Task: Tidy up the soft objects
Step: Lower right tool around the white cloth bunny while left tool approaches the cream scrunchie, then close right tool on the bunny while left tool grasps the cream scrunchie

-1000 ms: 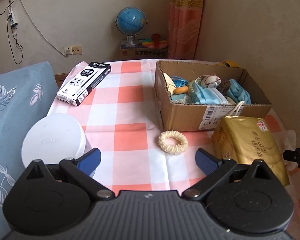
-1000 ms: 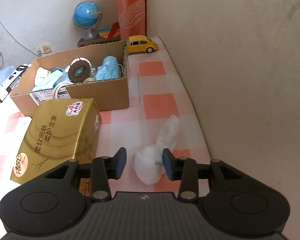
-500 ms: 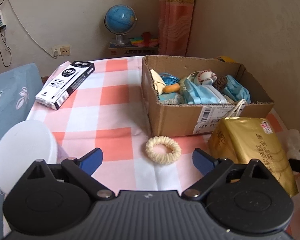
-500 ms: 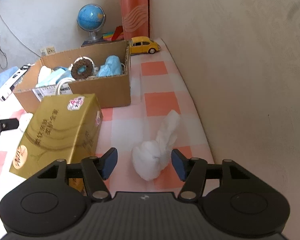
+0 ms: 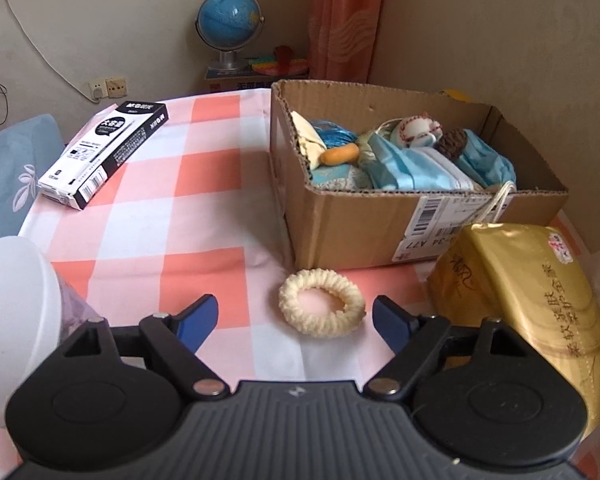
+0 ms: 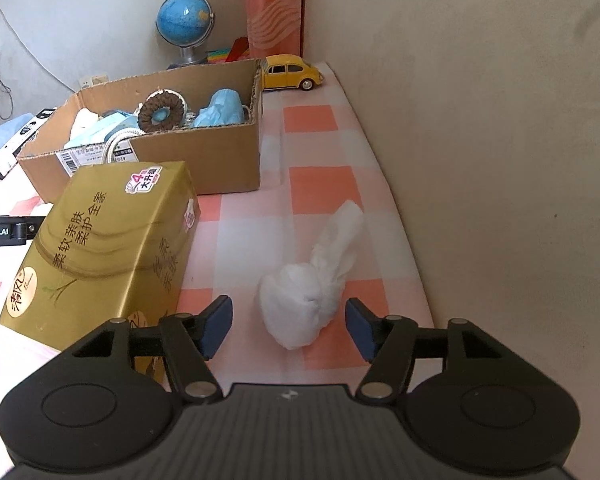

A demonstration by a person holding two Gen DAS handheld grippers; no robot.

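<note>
Ribbed cream scrunchie (image 5: 321,308), crumpled tissue (image 6: 308,292).

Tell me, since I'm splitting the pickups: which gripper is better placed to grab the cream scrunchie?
Left. The left gripper is open with the cream scrunchie lying between its fingertips. The right gripper is open around the white tissue wad, beyond the gold tissue pack.

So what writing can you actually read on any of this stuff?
"Robot.AI": black bar at left edge.
"A77": box label; rest too small.
"4", "大升级": sticker on gold pack.
"柔软亲肤 柔护全家", "清风": gold pack.
Black-white carton: too blurred.
</note>
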